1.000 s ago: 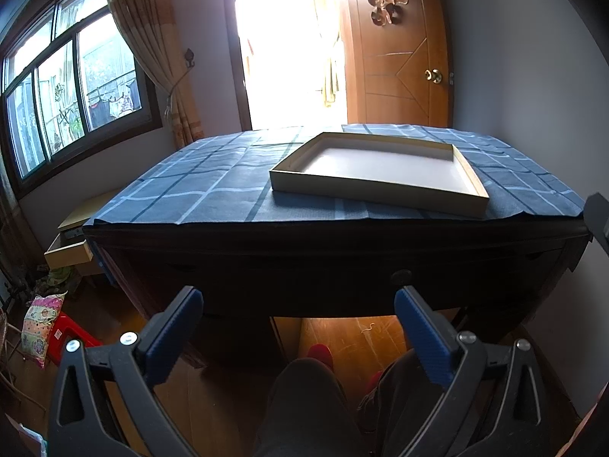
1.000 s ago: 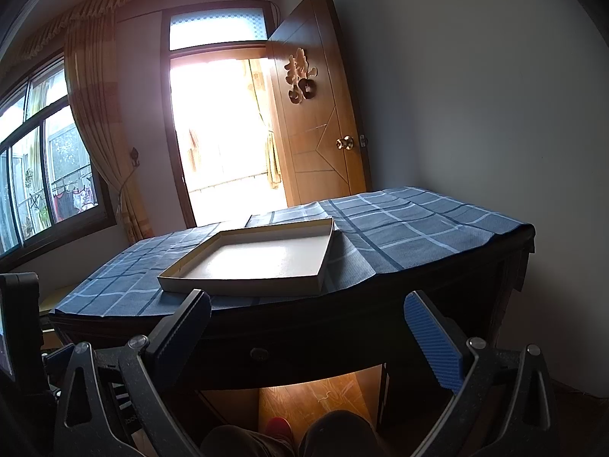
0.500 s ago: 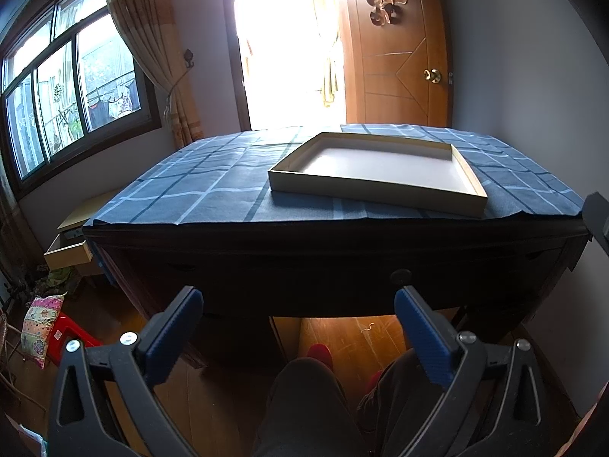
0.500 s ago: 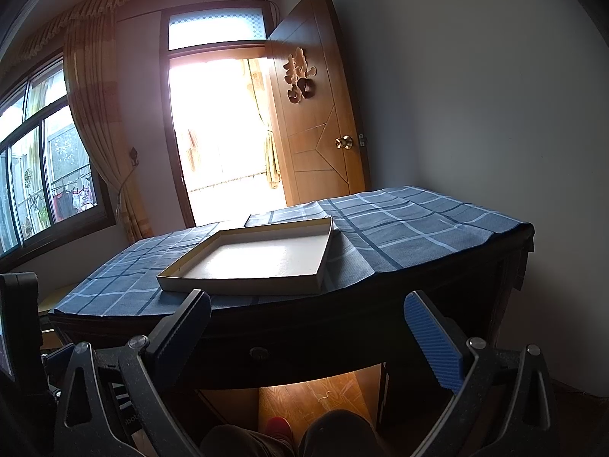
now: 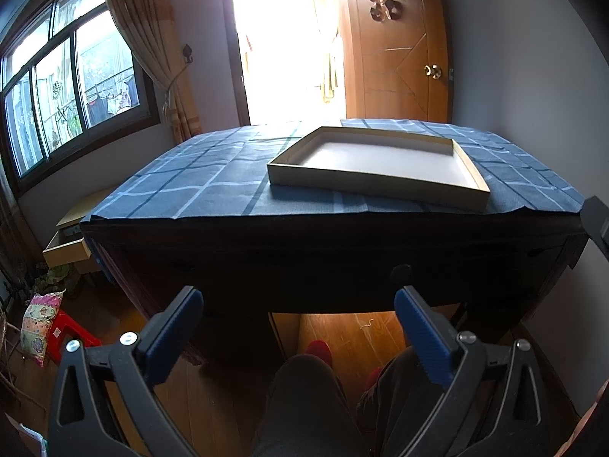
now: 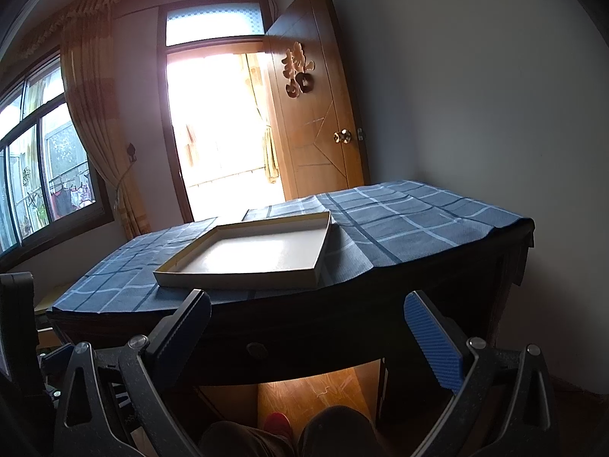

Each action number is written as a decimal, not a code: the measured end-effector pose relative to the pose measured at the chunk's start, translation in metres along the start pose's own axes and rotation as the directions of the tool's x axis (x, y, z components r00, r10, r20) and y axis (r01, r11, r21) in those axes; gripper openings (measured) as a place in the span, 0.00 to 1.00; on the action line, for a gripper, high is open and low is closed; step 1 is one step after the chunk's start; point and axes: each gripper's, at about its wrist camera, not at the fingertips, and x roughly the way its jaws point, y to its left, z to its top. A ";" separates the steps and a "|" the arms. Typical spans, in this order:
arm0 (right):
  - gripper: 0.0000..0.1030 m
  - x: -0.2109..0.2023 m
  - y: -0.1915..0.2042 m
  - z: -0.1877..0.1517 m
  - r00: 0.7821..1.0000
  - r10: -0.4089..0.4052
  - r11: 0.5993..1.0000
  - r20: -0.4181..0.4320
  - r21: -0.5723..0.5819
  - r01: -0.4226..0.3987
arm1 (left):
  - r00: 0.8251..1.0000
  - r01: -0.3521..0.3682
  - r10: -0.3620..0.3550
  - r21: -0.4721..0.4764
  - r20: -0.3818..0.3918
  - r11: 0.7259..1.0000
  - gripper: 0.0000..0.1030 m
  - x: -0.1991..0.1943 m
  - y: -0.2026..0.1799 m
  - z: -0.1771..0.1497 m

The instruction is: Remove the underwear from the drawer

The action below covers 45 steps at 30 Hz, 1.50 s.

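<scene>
Checked cloth [image 5: 213, 186] under flat cardboard tray [image 5: 377, 160].

Right gripper [image 6: 308, 327] jaws spread before the closed drawer [image 6: 262, 346].

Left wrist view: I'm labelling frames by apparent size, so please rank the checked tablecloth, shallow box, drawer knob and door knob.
1. checked tablecloth
2. shallow box
3. drawer knob
4. door knob, though it is farther away.

The desk [image 5: 327, 255] stands straight ahead, its dark front and drawer knob [image 5: 400, 272] unobstructed. On the desk's top, a shallow tray [image 5: 377, 186] fills the right-centre; the cloth [image 5: 198, 186] left of it lies bare. Under the desk, knees [image 5: 304, 392] crowd the gap.
</scene>
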 end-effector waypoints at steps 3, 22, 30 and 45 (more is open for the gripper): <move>1.00 0.005 -0.001 -0.002 1.000 -0.002 1.000 -0.013 0.003 0.002 | 1.000 -0.003 0.003 0.001 -0.008 1.000 0.99 0.005 0.001 -0.002; 1.00 0.105 -0.038 -0.058 0.960 0.181 0.966 -0.214 -0.144 -0.215 | 0.997 0.075 -0.076 0.053 0.010 0.996 0.99 0.074 0.003 -0.031; 0.99 0.146 -0.037 -0.066 0.957 0.152 0.943 -0.245 -0.254 -0.215 | 0.992 0.124 -0.125 0.070 0.005 0.990 0.99 0.102 -0.007 -0.030; 0.90 0.199 -0.070 -0.053 0.941 0.160 0.935 -0.299 -0.259 -0.241 | 0.991 0.128 -0.132 0.101 0.027 0.987 0.99 0.131 -0.020 -0.019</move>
